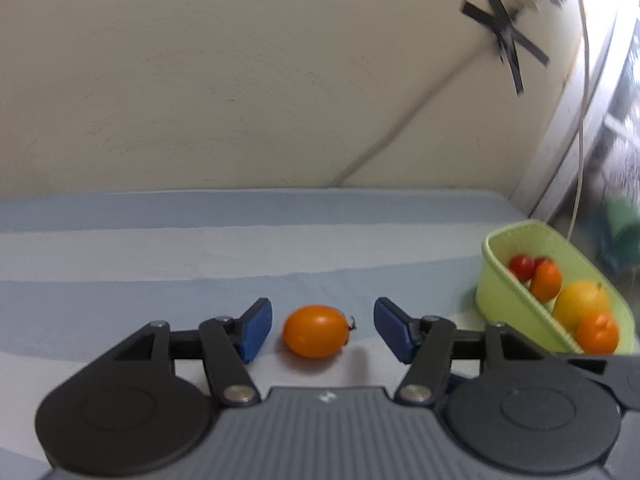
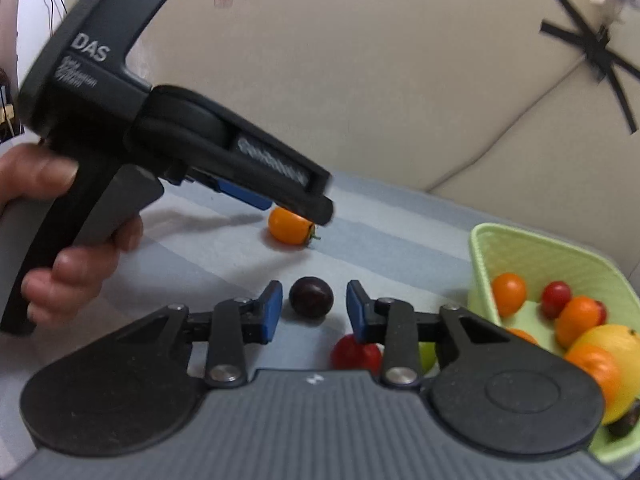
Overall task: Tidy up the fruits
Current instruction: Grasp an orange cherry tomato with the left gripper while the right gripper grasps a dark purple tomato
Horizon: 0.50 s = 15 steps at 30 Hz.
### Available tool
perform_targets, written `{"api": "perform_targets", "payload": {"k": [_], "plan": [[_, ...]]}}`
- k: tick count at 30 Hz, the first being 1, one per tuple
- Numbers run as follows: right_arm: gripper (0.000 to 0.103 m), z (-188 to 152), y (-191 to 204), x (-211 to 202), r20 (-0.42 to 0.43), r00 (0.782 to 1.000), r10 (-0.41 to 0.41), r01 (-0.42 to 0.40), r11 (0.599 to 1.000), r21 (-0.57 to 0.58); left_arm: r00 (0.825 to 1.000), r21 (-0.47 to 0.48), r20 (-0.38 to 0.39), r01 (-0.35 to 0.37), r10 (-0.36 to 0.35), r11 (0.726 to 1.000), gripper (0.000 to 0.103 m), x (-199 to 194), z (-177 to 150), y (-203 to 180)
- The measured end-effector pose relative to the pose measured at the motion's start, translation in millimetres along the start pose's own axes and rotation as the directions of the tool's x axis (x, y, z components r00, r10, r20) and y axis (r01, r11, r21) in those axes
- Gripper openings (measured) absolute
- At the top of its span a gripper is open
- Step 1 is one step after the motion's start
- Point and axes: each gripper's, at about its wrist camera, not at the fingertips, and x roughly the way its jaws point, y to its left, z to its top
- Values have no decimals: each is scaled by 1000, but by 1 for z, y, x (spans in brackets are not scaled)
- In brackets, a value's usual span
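An orange tomato (image 1: 316,331) lies on the blue striped cloth between the open blue fingers of my left gripper (image 1: 323,330), which do not touch it. It also shows in the right wrist view (image 2: 290,226), just under the left gripper (image 2: 280,200). My right gripper (image 2: 314,310) is open around a dark purple plum (image 2: 311,296), without contact. A red tomato (image 2: 354,354) and a green fruit (image 2: 427,354) lie under its right finger. The light green basket (image 1: 508,304) (image 2: 532,256) at the right holds several orange, red and yellow fruits.
A beige wall (image 1: 280,80) with black tape (image 1: 508,32) and a white cable stands behind the surface. A person's hand (image 2: 60,232) holds the left gripper's handle. The cloth's far edge meets the wall.
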Motion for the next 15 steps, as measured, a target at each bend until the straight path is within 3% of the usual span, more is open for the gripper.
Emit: {"api": "perform_targets", "payload": {"k": [2, 6, 12, 15], "plan": [[27, 3, -4, 7, -20, 1000, 23, -23, 1000, 9, 1000, 21, -8, -21, 21, 1000, 36, 3, -5, -4], [26, 1, -4, 2, -17, 1000, 19, -19, 1000, 24, 999, 36, -12, -46, 46, 998, 35, -9, -15, -8], [27, -23, 9, -55, 86, 996, 23, -25, 999, 21, 1000, 76, -10, 29, -28, 997, 35, -65, -53, -27], [27, -49, 14, -86, 91, 996, 14, -16, 1000, 26, 998, 107, -24, 61, -59, 992, 35, -90, -82, -43]]}}
